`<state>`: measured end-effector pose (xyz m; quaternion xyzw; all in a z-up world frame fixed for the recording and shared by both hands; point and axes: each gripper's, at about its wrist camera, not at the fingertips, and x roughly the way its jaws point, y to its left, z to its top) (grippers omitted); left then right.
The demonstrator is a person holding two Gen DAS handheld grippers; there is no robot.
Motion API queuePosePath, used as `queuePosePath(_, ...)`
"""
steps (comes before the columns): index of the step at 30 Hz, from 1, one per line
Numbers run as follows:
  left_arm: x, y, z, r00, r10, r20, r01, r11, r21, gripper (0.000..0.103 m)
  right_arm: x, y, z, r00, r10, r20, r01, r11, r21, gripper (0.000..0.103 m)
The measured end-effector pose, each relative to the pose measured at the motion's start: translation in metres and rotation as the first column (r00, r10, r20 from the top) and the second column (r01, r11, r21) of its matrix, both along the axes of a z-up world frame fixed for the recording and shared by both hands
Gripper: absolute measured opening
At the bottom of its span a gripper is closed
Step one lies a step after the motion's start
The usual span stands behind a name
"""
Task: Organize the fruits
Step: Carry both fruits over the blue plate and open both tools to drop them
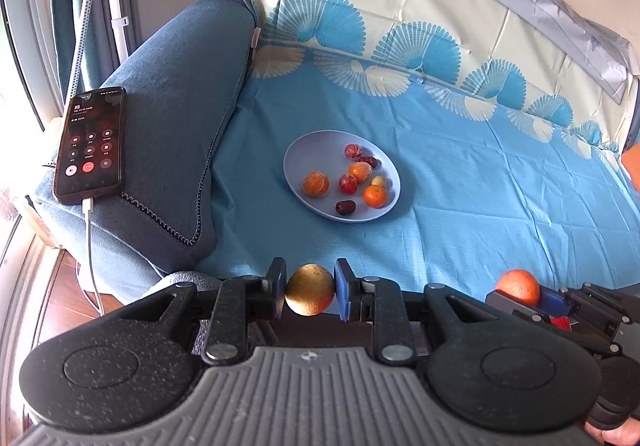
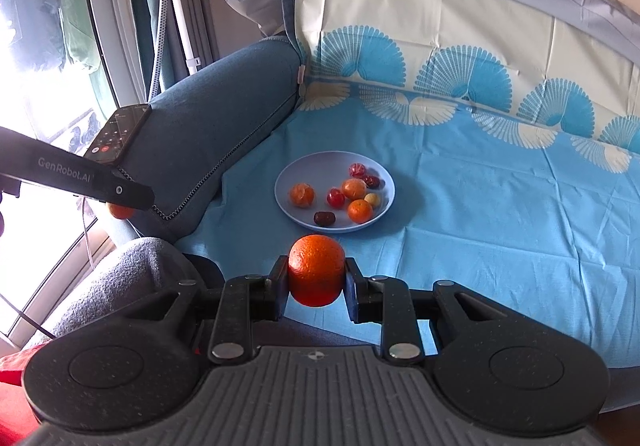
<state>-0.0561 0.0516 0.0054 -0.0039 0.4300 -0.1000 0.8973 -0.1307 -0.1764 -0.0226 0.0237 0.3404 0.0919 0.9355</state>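
Nearest the left wrist camera, the left gripper (image 1: 310, 290) is clamped on a round, dull golden-orange fruit (image 1: 310, 289), its blue-padded fingers (image 1: 344, 288) pressing either side; just to its right in the same view the right gripper (image 1: 536, 296) carries its own load; from the right wrist view the right gripper (image 2: 317, 278) is clamped on a bright, pebbly-skinned orange (image 2: 317, 271), held above the near edge of the cloth; both fruits hang clear of the surface, short of the plate; beyond them lies a smooth, creased blue tablecloth (image 1: 460, 206) with broad bare room to the right and in front; on it, toward the left, sits a shallow pale-blue round plate (image 1: 304, 150) holding small oranges, glossy red fruits, dark oblong dates and one pale little fruit, with free space along its left rim; the plate stands near the sofa's padded blue armrest (image 1: 180, 94), stitched along its edge, which bounds the left side; a black phone (image 1: 91, 144) with a lit screen lies flat on the armrest, a white cable (image 1: 91, 246) plugged in; farthest back, the cloth climbs the backrest in cream with blue fan patterns.
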Motion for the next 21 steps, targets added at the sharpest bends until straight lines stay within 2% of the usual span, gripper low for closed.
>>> queuePosePath(13, 0.053, -0.003, -0.014, 0.999, 0.025, -0.044, -0.025, 1.000, 0.018, 0.028, 0.041, -0.004, -0.018, 0.998, -0.009, -0.054, 0.011, 0.999, 0.034, 0.029)
queuePosePath(21, 0.122, -0.022, -0.017, 1.000, 0.007, -0.021, -0.007, 1.000, 0.005, 0.028, 0.100, -0.003, -0.027, 0.999, -0.009, -0.036, 0.010, 1.000, 0.026, 0.029)
